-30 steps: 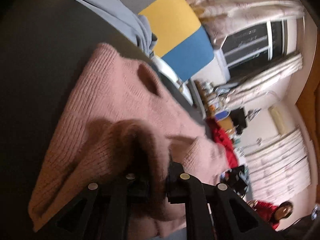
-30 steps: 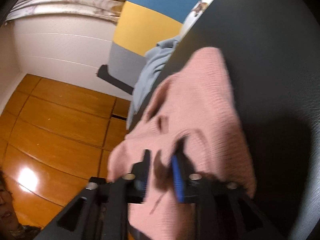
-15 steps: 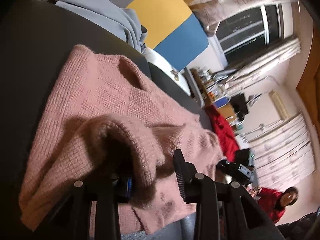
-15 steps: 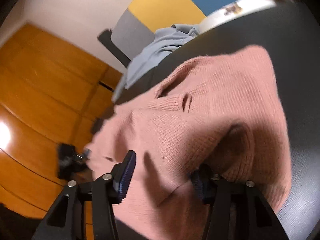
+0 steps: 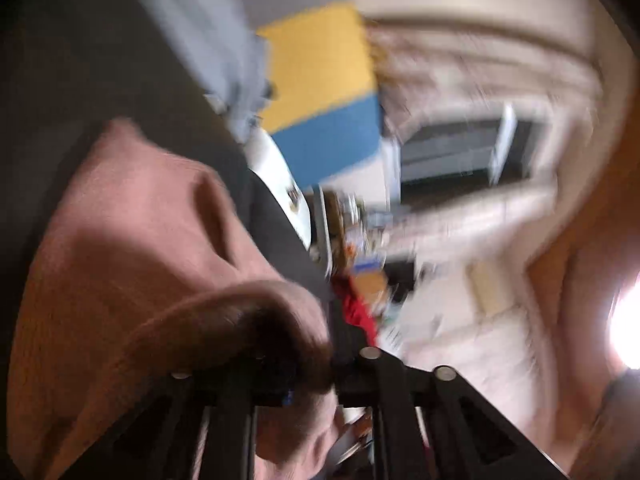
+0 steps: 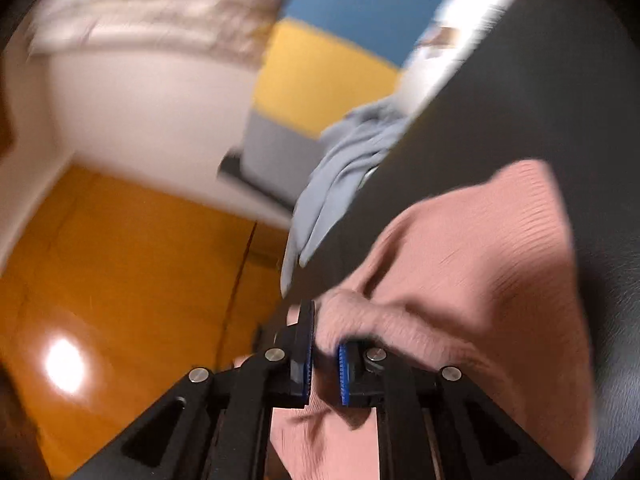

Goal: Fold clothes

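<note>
A pink knitted sweater (image 5: 132, 248) lies bunched on a black padded surface (image 5: 100, 60). In the blurred left wrist view, my left gripper (image 5: 316, 372) sits at the sweater's near edge. Its jaws are closing, and a thick raised fold of the knit fills the gap between them. In the right wrist view the same sweater (image 6: 480, 280) spreads to the right over the black surface (image 6: 540, 80). My right gripper (image 6: 325, 354) is closing too, its blue pads (image 6: 343, 368) pinching a fuzzy ridge of the sweater at its left edge.
A light blue garment (image 6: 344, 168) lies crumpled at the far edge of the black surface, also visible in the left view (image 5: 208, 32). Behind it stands a yellow and blue cushion (image 5: 324, 92). Orange wooden floor (image 6: 120, 260) lies beyond the left edge. Red cloth (image 5: 356, 312) and clutter lie beyond the surface.
Half a second ago both grippers' jaws stood wide around bulges of the sweater; now both have narrowed onto folds. Both hands have moved, and both views are now motion-blurred.
</note>
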`<state>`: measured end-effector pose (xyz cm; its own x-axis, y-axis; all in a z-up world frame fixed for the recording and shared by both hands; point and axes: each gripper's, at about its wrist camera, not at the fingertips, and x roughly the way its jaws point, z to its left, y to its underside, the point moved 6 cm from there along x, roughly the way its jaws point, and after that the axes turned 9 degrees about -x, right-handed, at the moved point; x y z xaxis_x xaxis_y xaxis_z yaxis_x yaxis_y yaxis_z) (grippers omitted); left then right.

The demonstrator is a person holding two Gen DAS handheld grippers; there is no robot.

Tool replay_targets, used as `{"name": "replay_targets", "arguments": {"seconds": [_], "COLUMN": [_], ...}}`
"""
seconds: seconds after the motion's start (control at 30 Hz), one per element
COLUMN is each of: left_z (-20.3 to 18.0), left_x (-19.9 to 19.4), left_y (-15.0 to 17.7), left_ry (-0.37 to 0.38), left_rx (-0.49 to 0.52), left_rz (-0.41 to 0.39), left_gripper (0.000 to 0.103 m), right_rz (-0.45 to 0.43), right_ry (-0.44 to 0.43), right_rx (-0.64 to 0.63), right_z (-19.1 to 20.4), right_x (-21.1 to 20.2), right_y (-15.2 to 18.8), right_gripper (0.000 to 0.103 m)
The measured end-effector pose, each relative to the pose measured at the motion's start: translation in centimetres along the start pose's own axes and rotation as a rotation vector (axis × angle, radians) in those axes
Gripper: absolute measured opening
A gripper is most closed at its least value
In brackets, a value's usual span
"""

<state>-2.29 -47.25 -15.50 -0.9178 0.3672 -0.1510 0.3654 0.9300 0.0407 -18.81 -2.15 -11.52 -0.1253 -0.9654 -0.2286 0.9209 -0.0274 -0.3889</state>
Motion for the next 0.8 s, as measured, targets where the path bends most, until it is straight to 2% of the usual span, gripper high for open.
{"name": "replay_targets", "arguments": {"seconds": [0.03,0.07,0.1,0.17,0.3,0.37,0.43,0.5,0.57,0.6,0.63,0.67,0.7,0.8], "left_z": [0.8,1.6,2.2,3.1,3.8,4.0,4.3,4.3,4.4,4.4,4.1,3.6,3.2,2.4], "left_x": [0.1,0.1,0.1,0.2,0.2,-0.2,-0.8,-1.5,-2.3,-2.7,-3.1,-3.5,-4.0,-5.4], "left_y": [-0.8,-1.4,-1.9,-2.5,-2.1,-1.4,-0.4,0.5,1.1,1.3,1.5,1.8,2.1,3.0], "left_ry": [0.013,0.02,0.022,0.012,-0.031,-0.089,-0.138,-0.161,-0.173,-0.177,-0.175,-0.169,-0.178,-0.242], "left_rx": [-0.042,-0.074,-0.087,-0.081,-0.02,0.027,0.062,0.076,0.076,0.069,0.073,0.085,0.109,0.193], "left_rz": [-0.03,-0.06,-0.089,-0.128,-0.125,-0.135,-0.123,-0.121,-0.127,-0.137,-0.141,-0.14,-0.144,-0.147], "left_gripper": [0.023,0.023,0.023,0.025,0.019,0.009,0.005,0.005,0.005,0.005,0.012,0.018,0.019,0.022], "right_rz": [-0.025,-0.042,-0.043,-0.041,0.005,0.014,-0.001,-0.041,-0.113,-0.137,-0.133,-0.118,-0.101,-0.007], "right_ry": [-0.001,-0.005,-0.018,-0.037,-0.009,-0.019,-0.06,-0.151,-0.163,-0.162,-0.158,-0.126,-0.084,0.174], "right_rx": [0.054,0.094,0.109,0.125,0.041,0.014,0.051,0.118,0.092,0.084,0.083,0.064,0.031,-0.273], "right_z": [-1.3,-2.2,-2.4,-2.6,-1.9,-2.0,-1.8,-1.0,-0.1,0.2,0.4,0.6,0.9,2.7], "right_x": [0.1,0.1,0.2,0.3,1.1,1.1,0.7,-0.5,-1.8,-2.3,-2.5,-2.5,-2.7,-3.1], "right_y": [-0.5,-0.9,-1.0,-1.1,-0.7,-0.4,-0.6,-1.4,-2.1,-2.4,-2.3,-2.2,-2.1,-0.6], "right_gripper": [0.021,0.044,0.059,0.061,0.067,0.066,0.069,0.094,0.103,0.103,0.103,0.103,0.103,0.102]}}
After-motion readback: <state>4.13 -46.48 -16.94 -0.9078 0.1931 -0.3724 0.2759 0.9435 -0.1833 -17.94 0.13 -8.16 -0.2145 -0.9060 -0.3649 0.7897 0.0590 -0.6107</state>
